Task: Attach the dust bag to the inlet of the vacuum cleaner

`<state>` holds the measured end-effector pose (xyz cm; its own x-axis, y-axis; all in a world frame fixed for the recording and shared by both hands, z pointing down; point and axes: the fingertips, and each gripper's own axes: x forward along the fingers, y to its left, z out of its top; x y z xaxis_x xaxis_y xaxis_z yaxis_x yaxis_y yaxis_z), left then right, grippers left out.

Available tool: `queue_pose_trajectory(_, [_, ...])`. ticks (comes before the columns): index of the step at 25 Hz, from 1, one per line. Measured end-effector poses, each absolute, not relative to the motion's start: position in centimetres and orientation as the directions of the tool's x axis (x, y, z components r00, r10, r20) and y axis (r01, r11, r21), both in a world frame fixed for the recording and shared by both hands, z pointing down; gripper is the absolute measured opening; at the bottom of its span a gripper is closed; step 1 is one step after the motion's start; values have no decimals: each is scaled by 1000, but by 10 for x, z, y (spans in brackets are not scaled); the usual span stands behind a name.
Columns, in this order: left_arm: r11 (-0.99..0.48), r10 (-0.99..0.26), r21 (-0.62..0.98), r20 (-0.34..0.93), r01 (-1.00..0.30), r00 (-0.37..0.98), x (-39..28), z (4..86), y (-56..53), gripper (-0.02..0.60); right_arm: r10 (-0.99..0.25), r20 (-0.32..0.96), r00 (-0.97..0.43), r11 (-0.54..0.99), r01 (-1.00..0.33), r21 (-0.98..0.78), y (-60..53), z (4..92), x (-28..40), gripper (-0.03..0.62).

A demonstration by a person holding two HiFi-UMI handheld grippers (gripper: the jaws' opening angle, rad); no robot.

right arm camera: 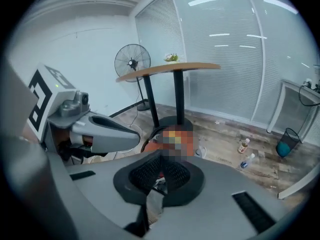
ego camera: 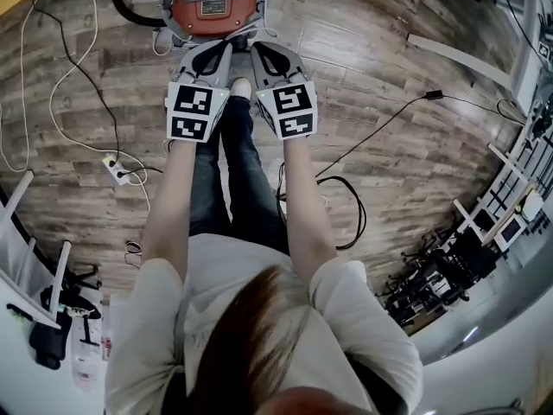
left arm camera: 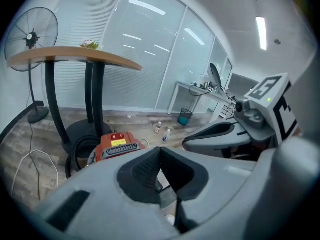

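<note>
My left gripper (ego camera: 223, 54) and right gripper (ego camera: 262, 54), jaws pressed together on nothing, hang by the vacuum (ego camera: 213, 3), cut off at the frame's top.

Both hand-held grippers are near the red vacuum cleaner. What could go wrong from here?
1. The left hand-held gripper and the right hand-held gripper are both shut and empty, and no dust bag shows, so the attaching may stall.
2. The black cable loops on the floor near the person's legs; a step could catch it.
3. The grippers sit close side by side before the vacuum cleaner and might knock together.
</note>
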<state>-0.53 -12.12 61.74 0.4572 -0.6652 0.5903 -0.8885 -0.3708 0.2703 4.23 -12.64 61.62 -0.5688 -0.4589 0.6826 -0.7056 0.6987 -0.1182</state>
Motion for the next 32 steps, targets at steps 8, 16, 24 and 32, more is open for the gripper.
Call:
queue_pose_trajectory(8, [-362, -758, 225, 494, -905, 426, -29, 519, -141, 17, -583, 550, -598, 642, -754, -140, -147, 509, 31, 2])
queue_pose_trajectory(16, [-338, -849, 188, 363, -922, 385, -52, 409, -156, 17, -654, 435, -619, 642, -758, -112, -155, 407, 33, 2])
queue_pose_trajectory(24, [-367, -878, 138, 274, -920, 392, -57, 322, -142, 17, -682, 353, -641, 664, -745, -70, -138, 322, 33, 2])
queue_pose_trajectory(32, [-371, -902, 95, 198, -924, 383, -60, 254, -125, 15, -692, 282, -664, 689, -724, -12, -116, 248, 33, 2])
